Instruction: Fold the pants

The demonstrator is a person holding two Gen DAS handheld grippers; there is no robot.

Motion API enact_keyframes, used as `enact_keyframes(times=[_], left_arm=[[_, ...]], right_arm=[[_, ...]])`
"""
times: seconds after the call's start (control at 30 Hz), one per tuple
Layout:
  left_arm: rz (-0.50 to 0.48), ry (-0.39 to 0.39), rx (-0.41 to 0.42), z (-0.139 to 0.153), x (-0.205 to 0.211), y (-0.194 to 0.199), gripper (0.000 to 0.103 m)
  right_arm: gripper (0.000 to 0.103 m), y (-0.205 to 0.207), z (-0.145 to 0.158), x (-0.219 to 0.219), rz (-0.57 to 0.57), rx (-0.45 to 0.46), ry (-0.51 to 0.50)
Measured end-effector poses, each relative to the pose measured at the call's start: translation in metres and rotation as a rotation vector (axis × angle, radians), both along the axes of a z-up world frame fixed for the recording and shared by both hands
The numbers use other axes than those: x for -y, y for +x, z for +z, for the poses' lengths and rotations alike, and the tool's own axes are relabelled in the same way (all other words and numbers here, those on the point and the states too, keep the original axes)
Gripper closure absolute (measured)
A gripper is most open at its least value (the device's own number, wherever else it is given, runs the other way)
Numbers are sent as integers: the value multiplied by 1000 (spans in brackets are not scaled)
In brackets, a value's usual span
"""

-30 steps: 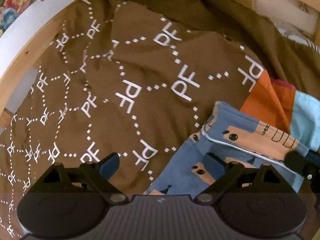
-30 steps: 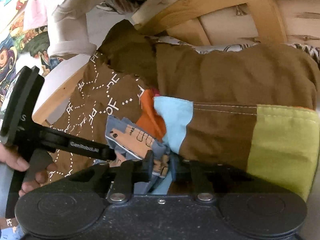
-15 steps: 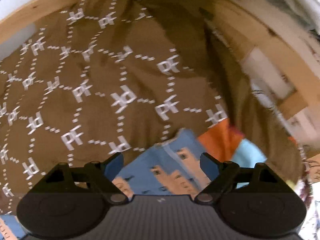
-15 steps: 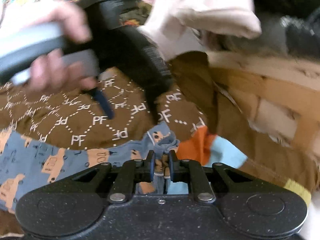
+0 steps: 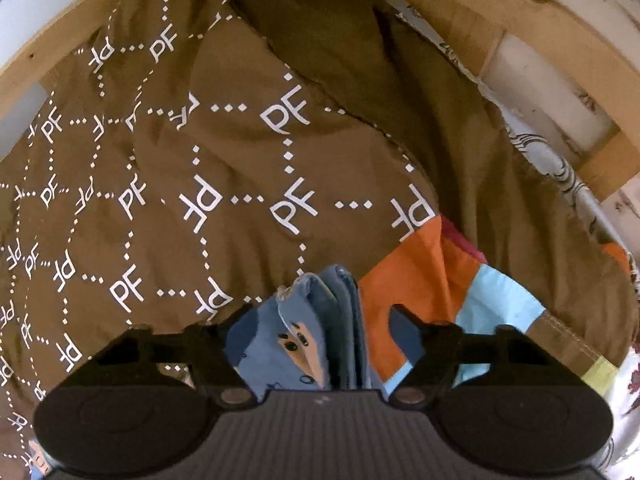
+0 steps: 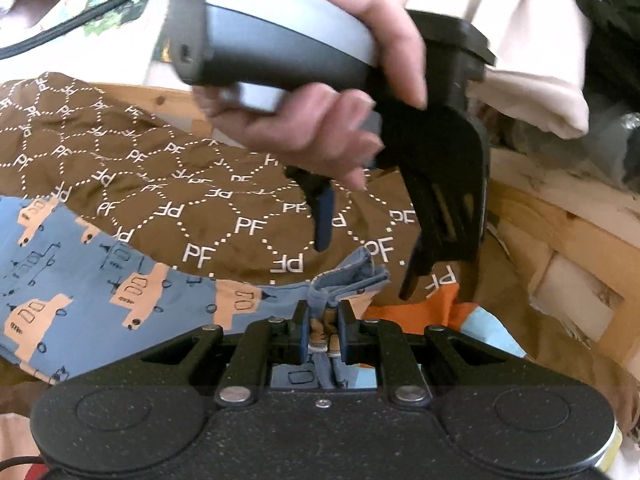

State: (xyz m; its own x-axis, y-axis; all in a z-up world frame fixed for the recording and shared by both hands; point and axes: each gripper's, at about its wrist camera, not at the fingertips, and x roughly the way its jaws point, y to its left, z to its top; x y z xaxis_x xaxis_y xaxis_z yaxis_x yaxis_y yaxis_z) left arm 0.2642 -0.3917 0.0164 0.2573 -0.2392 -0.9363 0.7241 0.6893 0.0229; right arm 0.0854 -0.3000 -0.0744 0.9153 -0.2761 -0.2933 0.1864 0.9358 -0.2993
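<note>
The pants point(image 6: 100, 280) are blue with peach car prints and lie on a brown blanket point(image 6: 224, 216) printed with white PF letters. My right gripper point(image 6: 323, 330) is shut on a bunched edge of the pants. My left gripper point(image 5: 320, 320) is open, its fingers on either side of the same bunched pants edge point(image 5: 320, 320). In the right wrist view the left gripper point(image 6: 368, 256) hangs just above that pinched edge, held in a hand.
An orange, light blue and green patchwork cloth point(image 5: 420, 280) lies right of the pants edge. A wooden bed frame point(image 5: 520, 32) runs along the far side and right. A white sleeve point(image 6: 520, 40) is above.
The left gripper moved over the bunched pants edge, which now sits between its open fingers. The right gripper kept its hold and swung so the left gripper is now right in front.
</note>
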Motion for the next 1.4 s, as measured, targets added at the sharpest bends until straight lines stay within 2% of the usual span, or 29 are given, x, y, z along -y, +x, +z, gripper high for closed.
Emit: enact_keyframes(times=[0.03, 0.1, 0.2, 0.23, 0.4, 0.53, 0.7, 0.87, 1.1, 1.17, 1.23, 1.27, 1.4], left_arm=[[8, 3, -8, -2, 0, 1, 51], [24, 15, -24, -7, -1, 5, 64], [38, 2, -25, -10, -8, 10, 71], [37, -14, -24, -7, -13, 9, 76], [37, -120, -27, 6, -53, 8, 81], [103, -223, -40, 13, -101, 9, 84], [209, -360, -63, 1, -171, 6, 85], [289, -411, -82, -23, -234, 8, 85], [342, -451, -122, -66, -290, 13, 85], [359, -491, -157, -75, -303, 15, 84], [387, -524, -186, -82, -312, 19, 74], [398, -541, -199, -85, -316, 20, 73], [405, -560, -222, -91, -320, 25, 64]], right_arm=[[88, -1, 0, -1, 5, 0, -5], [88, -2, 0, -2, 11, 0, -10], [88, -4, -1, -2, 20, -1, -11], [88, -5, -2, -2, 25, 0, -10], [88, -13, 3, -8, 68, 30, -17], [88, -22, 5, -23, 131, 39, -40], [88, -36, 10, -50, 236, 31, -82], [88, -35, 3, -78, 354, -25, -114], [88, -22, -18, -112, 469, -135, -102], [88, -21, -23, -116, 478, -160, -100], [88, -18, -27, -119, 481, -174, -107], [87, -17, -29, -120, 479, -180, -108], [80, -15, -33, -121, 478, -206, -112]])
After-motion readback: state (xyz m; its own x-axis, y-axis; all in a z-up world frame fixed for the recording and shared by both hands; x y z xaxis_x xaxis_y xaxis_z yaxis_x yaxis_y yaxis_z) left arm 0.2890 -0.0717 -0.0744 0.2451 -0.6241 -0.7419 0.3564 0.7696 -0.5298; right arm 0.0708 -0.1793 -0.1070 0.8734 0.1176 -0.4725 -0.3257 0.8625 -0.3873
